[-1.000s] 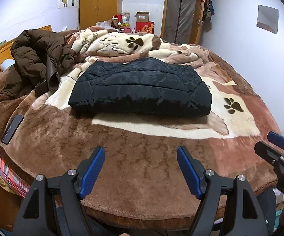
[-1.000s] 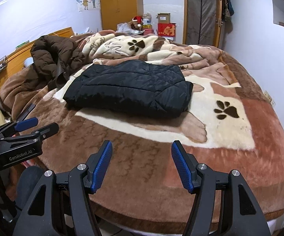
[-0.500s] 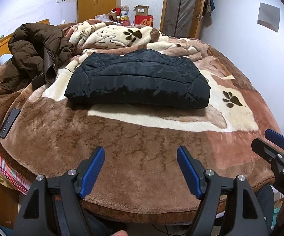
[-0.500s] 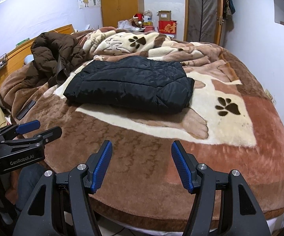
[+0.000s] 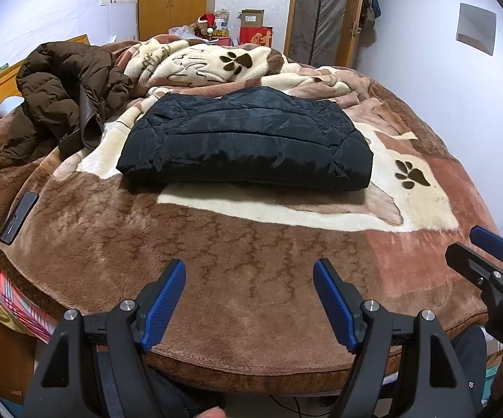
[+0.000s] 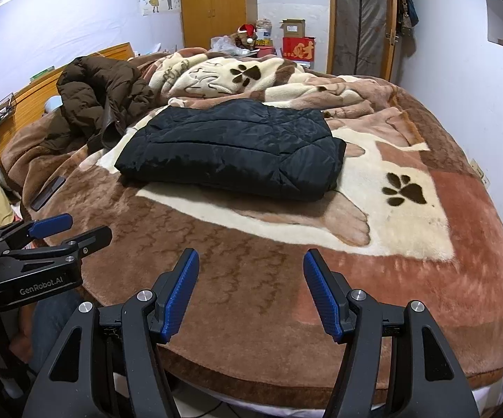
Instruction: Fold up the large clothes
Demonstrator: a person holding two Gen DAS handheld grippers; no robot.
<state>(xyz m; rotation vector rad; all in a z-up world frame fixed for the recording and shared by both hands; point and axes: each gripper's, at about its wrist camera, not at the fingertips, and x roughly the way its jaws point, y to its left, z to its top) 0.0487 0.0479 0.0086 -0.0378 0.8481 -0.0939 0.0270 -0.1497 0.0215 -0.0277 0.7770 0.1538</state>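
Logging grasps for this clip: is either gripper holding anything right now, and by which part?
Nothing is held. The left gripper and right gripper are both open over the blanket, short of the folded black jacket.

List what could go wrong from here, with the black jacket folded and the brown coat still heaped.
1. The brown coat is crumpled against the bunched blanket; an open gripper could pinch blanket along with coat.
2. The dark phone-like slab lies near the bed's edge beside the coat; dragging the coat might knock it off.
3. The folded black jacket sits right next to the coat, so spreading the coat may disturb it.
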